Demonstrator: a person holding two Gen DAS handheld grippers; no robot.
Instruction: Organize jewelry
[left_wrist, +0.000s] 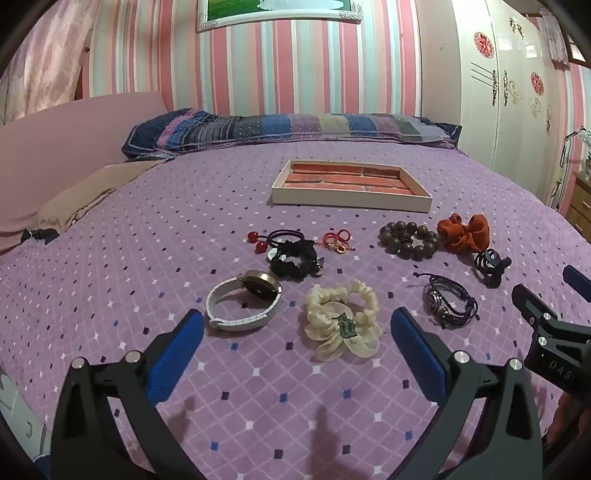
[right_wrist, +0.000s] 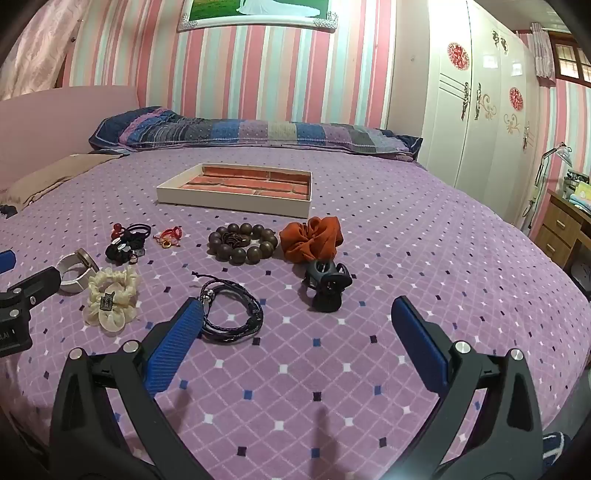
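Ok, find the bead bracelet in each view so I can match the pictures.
Left wrist: bead bracelet right of centre, just left of the orange scrunchie.
Right wrist: bead bracelet left of centre, again just left of the orange scrunchie.
Shared landmark: the tray behind it.

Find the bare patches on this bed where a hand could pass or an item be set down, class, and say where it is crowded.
Free: the tray floor; the bedspread between the near items and both sets of fingers; the strip right of the hair claw. Crowded: the hair ties, watch and cream scrunchie cluster; beads beside orange scrunchie.
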